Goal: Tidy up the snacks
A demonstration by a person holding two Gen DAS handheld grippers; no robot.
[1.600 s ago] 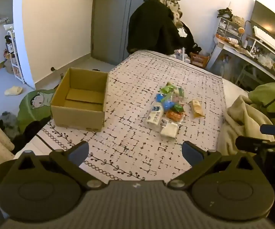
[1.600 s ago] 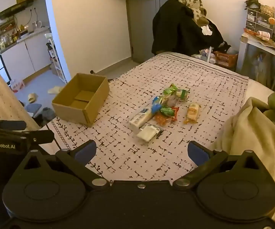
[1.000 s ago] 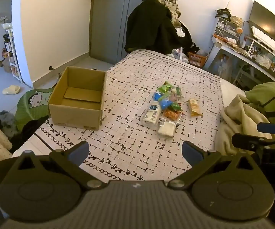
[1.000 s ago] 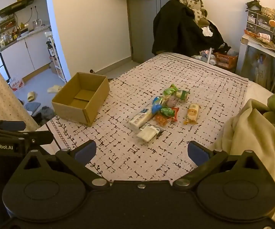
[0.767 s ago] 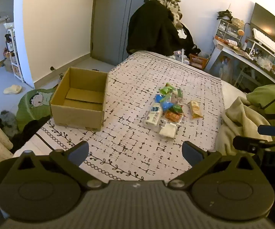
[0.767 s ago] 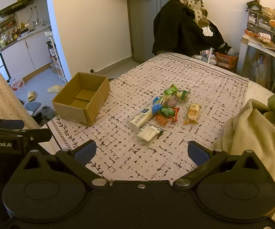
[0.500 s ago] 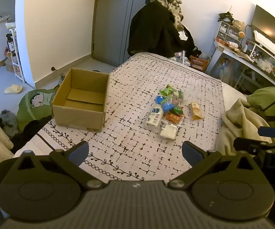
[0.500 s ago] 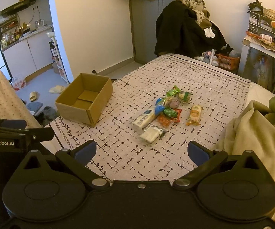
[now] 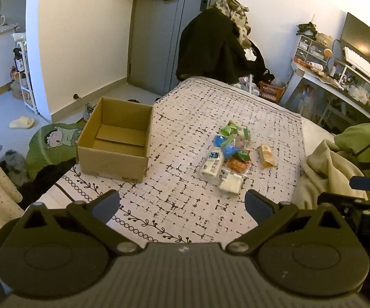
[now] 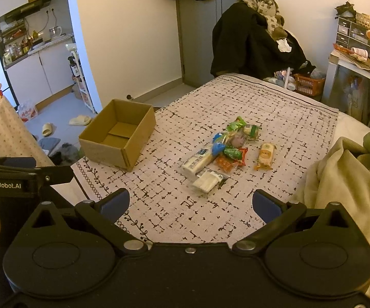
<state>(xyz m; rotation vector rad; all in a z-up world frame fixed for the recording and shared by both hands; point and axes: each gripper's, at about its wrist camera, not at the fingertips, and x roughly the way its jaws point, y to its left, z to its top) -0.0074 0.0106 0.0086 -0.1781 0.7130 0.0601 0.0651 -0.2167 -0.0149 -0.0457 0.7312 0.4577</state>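
Observation:
A pile of wrapped snacks (image 9: 232, 154) lies mid-bed on the patterned cover; it also shows in the right wrist view (image 10: 226, 151). Nearest is a white packet (image 9: 231, 182) (image 10: 208, 181), beside it a long white bar (image 9: 212, 162) (image 10: 197, 160), and a yellow packet (image 9: 267, 155) (image 10: 264, 156) lies apart to the right. An open, empty cardboard box (image 9: 115, 140) (image 10: 119, 134) stands on the bed's left edge. My left gripper (image 9: 182, 204) and right gripper (image 10: 189, 204) are both open and empty, held above the bed's near end, short of the snacks.
A beige blanket (image 10: 344, 179) and green bedding (image 9: 364, 141) lie bunched at the bed's right. A desk (image 9: 339, 87) with clutter stands at the far right. A chair heaped with dark clothes (image 9: 215, 46) stands beyond the bed. Slippers and a green mat (image 9: 54, 141) lie on the floor left.
Both views have shifted only slightly; the box and snacks sit a little differently in frame. Both grippers stay open and nothing on the bed has moved.

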